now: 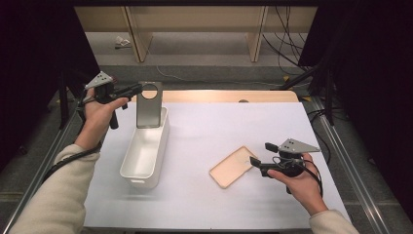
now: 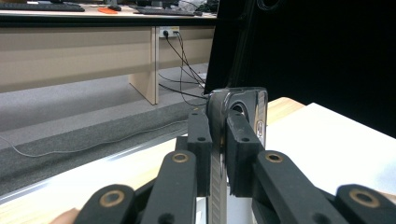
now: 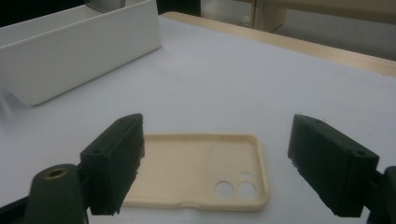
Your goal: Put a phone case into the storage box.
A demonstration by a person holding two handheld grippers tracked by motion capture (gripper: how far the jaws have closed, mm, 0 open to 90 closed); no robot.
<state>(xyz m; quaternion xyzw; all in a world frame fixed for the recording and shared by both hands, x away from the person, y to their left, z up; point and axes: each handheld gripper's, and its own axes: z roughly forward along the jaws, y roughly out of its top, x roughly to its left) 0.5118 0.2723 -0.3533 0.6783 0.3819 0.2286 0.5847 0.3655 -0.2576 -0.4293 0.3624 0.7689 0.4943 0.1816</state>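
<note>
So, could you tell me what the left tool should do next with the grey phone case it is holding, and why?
Probably lower it and let go. The left tool is shut on the grey phone case, which hangs upright over the far end of the white bin, so a short drop should land it inside.

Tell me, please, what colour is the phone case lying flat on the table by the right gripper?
The flat phone case is pale cream-beige, clearest in the right gripper view.

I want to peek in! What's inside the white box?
The white box looks bare inside along its floor. The left gripper holds a dark phone case upright over the far end, and that case hides the box's far wall and the corner behind it.
</note>
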